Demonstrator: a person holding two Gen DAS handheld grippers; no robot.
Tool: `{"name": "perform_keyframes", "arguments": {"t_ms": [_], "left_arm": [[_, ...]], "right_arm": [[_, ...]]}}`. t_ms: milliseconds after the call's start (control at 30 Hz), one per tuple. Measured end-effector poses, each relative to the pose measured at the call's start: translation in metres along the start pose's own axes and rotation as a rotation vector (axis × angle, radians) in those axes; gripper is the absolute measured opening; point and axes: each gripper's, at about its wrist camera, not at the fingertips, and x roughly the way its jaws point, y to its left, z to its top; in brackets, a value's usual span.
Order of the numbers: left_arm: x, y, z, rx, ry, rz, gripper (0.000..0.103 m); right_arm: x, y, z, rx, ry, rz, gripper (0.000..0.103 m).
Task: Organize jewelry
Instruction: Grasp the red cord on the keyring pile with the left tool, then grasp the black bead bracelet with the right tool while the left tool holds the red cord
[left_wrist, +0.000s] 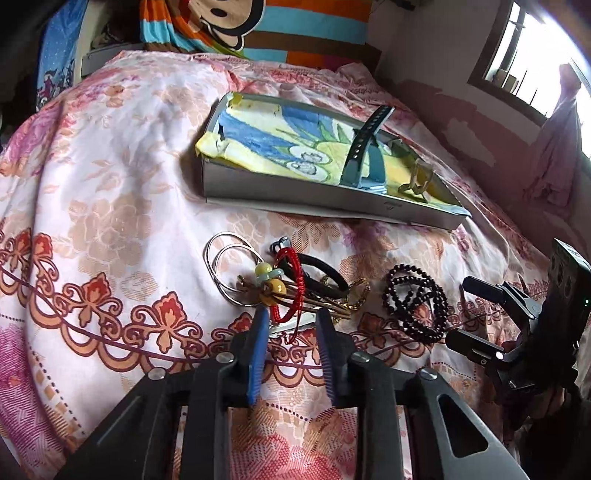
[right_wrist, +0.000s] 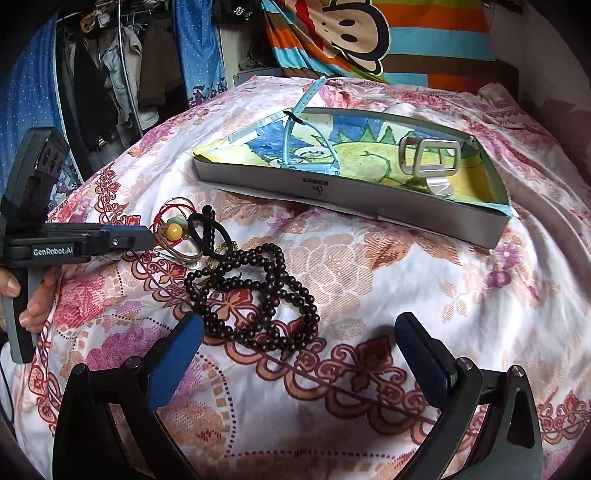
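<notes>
A pile of jewelry lies on the floral bedspread: silver rings (left_wrist: 227, 271), a red cord bracelet (left_wrist: 291, 284) with yellow beads (left_wrist: 275, 286), a black hair tie (left_wrist: 325, 277), a gold chain (left_wrist: 356, 295) and a dark bead necklace (left_wrist: 415, 302), also seen in the right wrist view (right_wrist: 255, 295). A grey box (left_wrist: 314, 195) holds a blue watch strap (left_wrist: 364, 155) and a metal buckle (right_wrist: 430, 158). My left gripper (left_wrist: 291, 321) is open, its jaws around the red bracelet's near end. My right gripper (right_wrist: 299, 332) is open wide, just before the necklace.
The box (right_wrist: 332, 195) lies behind the pile, lined with a coloured drawing. A striped monkey pillow (right_wrist: 369, 37) stands at the bed's head. Hanging clothes (right_wrist: 110, 74) are at the far left, a wall and window (left_wrist: 524, 59) at the right.
</notes>
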Motion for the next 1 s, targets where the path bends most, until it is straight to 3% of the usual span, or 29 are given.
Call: {"name": "perform_keyframes", "arguments": {"t_ms": [133,233,533,833,1000], "left_arm": [[0.004,0.007,0.002,-0.039,-0.006,-0.020,0.008],[0.002,0.013,0.003,-0.065,-0.023,-0.041,0.005],[-0.013,0.014,-0.003,-0.107,-0.041,-0.046,0.005],[-0.025,-0.019,-0.022,-0.019,0.026,-0.124,0.005],[-0.037,-0.027,-0.024,0.013,0.017,-0.139,0.005]], "right_arm": [[0.010,0.002,0.003,-0.006,0.014,0.012,0.101],[0.014,0.005,0.005,-0.009,0.009,0.021,0.101],[0.014,0.003,0.002,-0.003,0.006,0.040,0.099],[0.014,0.004,0.000,-0.012,0.005,0.055,0.099],[0.012,0.001,0.001,0.001,0.005,0.078,0.099]]}}
